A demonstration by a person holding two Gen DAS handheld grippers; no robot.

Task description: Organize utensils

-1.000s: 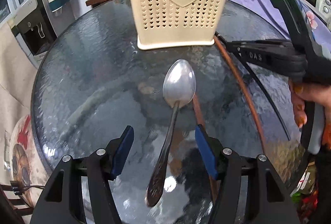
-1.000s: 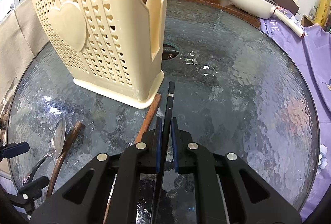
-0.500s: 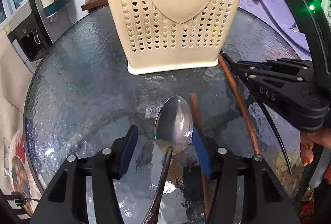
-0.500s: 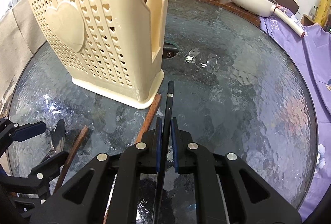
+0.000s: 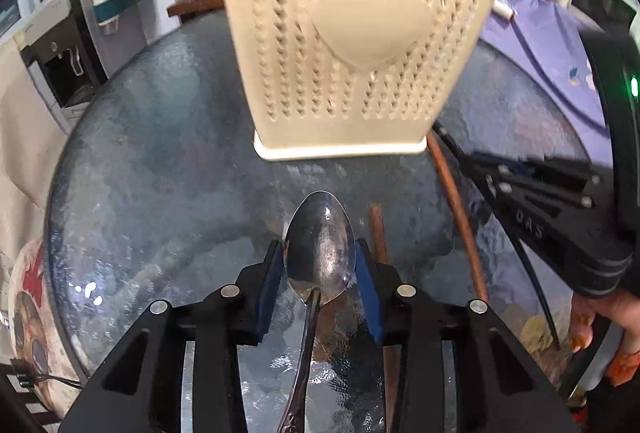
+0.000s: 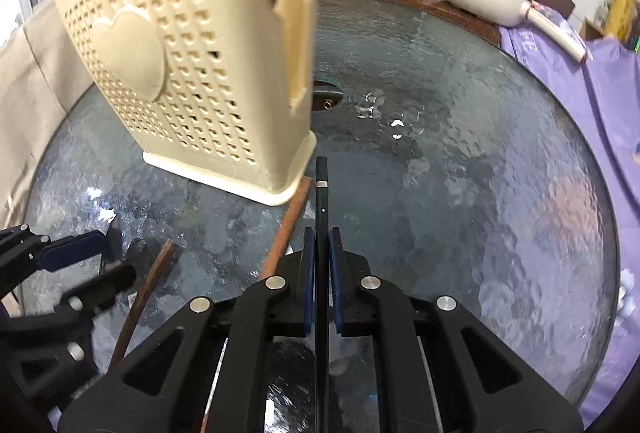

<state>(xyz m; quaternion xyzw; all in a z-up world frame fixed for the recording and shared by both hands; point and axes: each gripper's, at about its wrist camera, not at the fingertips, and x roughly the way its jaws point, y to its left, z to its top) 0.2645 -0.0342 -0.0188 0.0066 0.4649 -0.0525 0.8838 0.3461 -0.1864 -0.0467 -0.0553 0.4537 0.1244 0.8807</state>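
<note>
**Spoon bowl between left pads, right clamped on black chopstick**

Glass round table (image 5: 168, 169), textured top, holds everything.

Left wrist view: left gripper (image 5: 320, 265) has just been closing; its blue pads sit at the two edges of the spoon (image 5: 320, 253) bowl, touching or nearly so, can't tell if they press. Spoon handle runs back under the gripper. Cream basket (image 5: 360, 73) stands ahead of the spoon tip with a strip of bare glass between them. Brown chopstick (image 5: 377, 229) lies just right of the right pad. Second, longer brown chopstick (image 5: 456, 201) runs from the basket's right corner toward the near rim. Right gripper body crowds the right side. Open glass to the left, out to the rim.

Right wrist view: right gripper (image 6: 320, 265) clamped on a black chopstick (image 6: 321, 193), tip near the basket (image 6: 180, 73) corner. Brown chopstick (image 6: 290, 221) just left of it, its end at the basket base. Wide bare glass to the right. Left gripper (image 6: 92, 261) at lower left, blurred.
</note>
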